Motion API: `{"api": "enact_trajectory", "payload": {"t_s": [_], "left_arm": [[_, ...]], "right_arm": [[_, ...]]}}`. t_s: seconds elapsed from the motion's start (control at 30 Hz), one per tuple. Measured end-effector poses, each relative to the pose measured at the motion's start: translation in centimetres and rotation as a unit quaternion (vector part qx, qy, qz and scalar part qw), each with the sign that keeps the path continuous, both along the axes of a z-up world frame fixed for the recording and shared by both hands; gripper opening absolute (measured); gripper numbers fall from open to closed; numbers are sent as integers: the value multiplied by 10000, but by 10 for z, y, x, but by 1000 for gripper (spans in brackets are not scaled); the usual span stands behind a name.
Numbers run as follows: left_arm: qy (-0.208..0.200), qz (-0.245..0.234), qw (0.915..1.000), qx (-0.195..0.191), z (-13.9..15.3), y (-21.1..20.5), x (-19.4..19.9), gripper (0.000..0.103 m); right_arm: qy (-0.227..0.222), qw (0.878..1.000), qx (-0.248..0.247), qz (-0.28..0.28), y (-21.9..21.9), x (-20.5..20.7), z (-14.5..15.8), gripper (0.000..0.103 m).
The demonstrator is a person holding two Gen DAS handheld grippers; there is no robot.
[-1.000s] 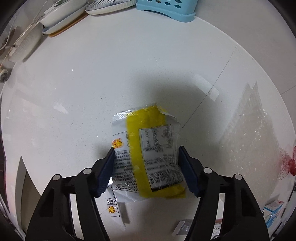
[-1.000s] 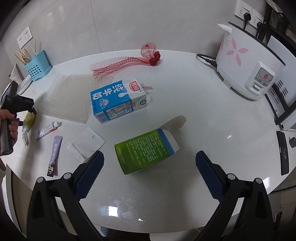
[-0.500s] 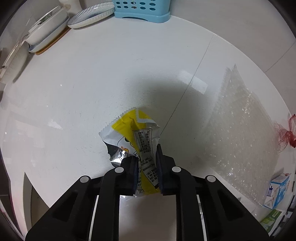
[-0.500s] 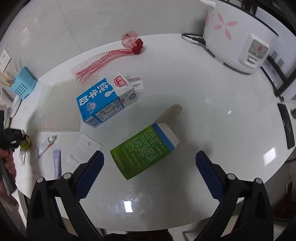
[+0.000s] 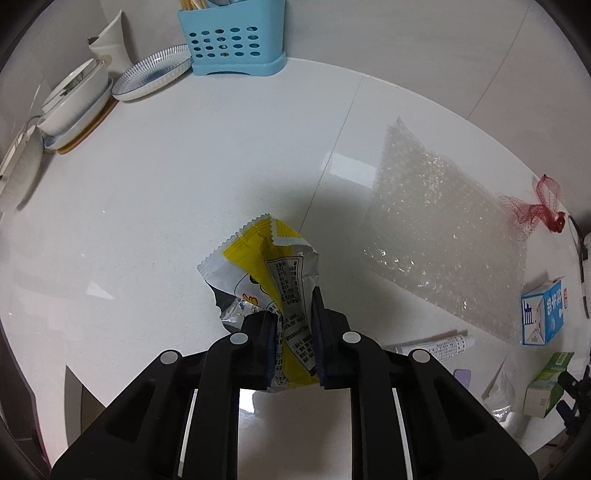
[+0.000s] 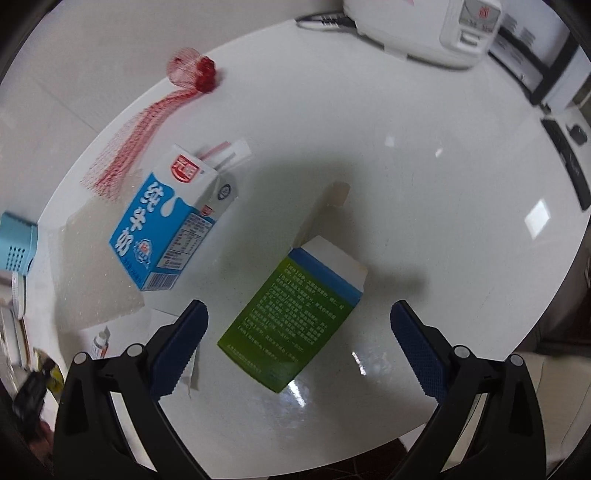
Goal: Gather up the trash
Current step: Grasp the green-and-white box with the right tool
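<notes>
My left gripper (image 5: 295, 314) is shut on a crumpled yellow and white snack wrapper (image 5: 266, 266), which hangs above the white counter (image 5: 155, 206). The wrapper's upper end sticks out past the pads. In the right wrist view my right gripper (image 6: 299, 336) stands wide open above a green carton (image 6: 291, 314) lying on its side, with nothing pressed between the pads. A blue and white milk carton (image 6: 170, 225) lies to its left. The left gripper (image 6: 33, 387) shows dimly at the lower left edge.
A bubble wrap sheet (image 5: 443, 236), a red mesh net (image 6: 147, 122), a small tube (image 5: 432, 345) and a purple sachet (image 5: 463, 376) lie on the counter. A blue utensil caddy (image 5: 232, 40), stacked dishes (image 5: 77, 107) and a rice cooker (image 6: 424, 26) stand along the back.
The left gripper closed on the wrapper, crumpling it, and lifted it off the counter. The right gripper came down and rolled over the green carton, still open.
</notes>
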State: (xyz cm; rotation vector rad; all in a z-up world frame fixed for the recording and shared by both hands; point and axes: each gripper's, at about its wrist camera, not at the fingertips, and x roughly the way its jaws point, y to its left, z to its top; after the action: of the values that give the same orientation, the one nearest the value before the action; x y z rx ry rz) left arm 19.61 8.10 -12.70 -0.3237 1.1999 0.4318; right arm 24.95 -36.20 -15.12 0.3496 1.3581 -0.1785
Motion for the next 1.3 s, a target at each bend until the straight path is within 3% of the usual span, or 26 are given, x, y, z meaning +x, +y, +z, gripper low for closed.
{"api": "enact_trajectory", "payload": {"t_s": [0.2,0.3,0.37,0.47,0.83,1.3], "left_arm": [[-85,-185,9998,-8,10,-4,-18,15],[-142,-275,9995,38,16,-10,-26,15],[-164,-318,9994,8,19,-10,-29,15],[-184,-377,9991,-12,22,-15,-35,15],[-283,-506,9983,-8,32,-27,-54,15],[-618,-818,9947,-18,50,-45,-87,15]], "right_arm": [[210,9995,53,-232,0,5,-14,81],[361,9987,118,-349,-1,7,-20,72],[498,9978,197,-388,-1,7,-25,59],[481,9977,226,-410,-3,6,-27,51],[80,9999,-2,-111,2,-27,-5,49],[-1115,9879,-716,810,27,-73,52,49]]}}
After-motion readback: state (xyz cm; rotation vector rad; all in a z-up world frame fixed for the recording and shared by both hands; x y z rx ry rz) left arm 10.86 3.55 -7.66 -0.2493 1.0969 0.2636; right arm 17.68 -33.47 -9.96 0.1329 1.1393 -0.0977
